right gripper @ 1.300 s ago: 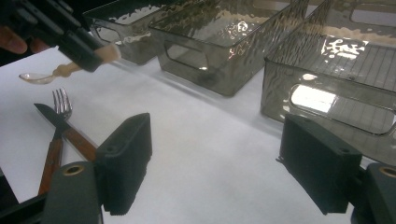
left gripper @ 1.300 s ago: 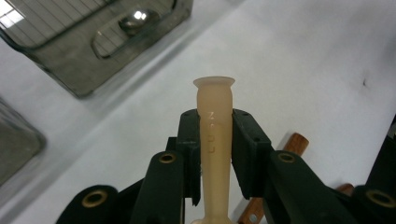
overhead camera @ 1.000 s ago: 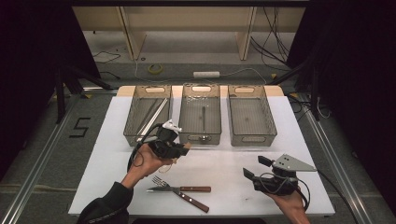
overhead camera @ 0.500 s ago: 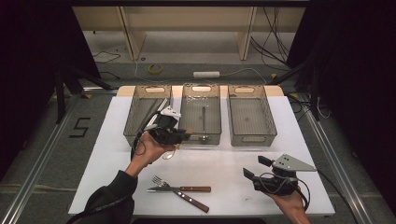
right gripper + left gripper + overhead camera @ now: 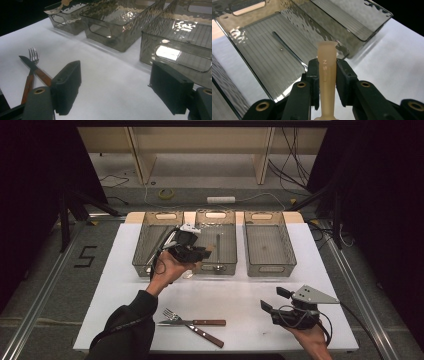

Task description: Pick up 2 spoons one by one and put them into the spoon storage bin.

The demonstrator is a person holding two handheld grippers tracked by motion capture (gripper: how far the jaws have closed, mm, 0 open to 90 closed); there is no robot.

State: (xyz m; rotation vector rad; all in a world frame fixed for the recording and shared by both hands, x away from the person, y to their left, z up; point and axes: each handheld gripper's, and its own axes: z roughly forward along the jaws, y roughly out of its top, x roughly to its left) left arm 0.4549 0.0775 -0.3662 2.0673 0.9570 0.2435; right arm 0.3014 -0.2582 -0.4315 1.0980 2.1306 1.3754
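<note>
Three smoked-plastic bins point(image 5: 262, 245) in row at far side of white table point(image 5: 240, 315).

High view: left gripper point(image 5: 192, 251) over middle bin point(image 5: 216, 245); fork point(image 5: 192, 324) and knife point(image 5: 187, 322) crossed near front edge; right gripper point(image 5: 272, 301) low, jaws spread, empty. Dark room, cables on floor.

Left gripper view: jaws clenched on pale handle point(image 5: 326, 72), perhaps wooden utensil; stiff, light, smooth, so grip mid-shaft. Another utensil point(image 5: 287, 48) lies in bin.

Right gripper view: jaws apart, cutlery at left.
</note>
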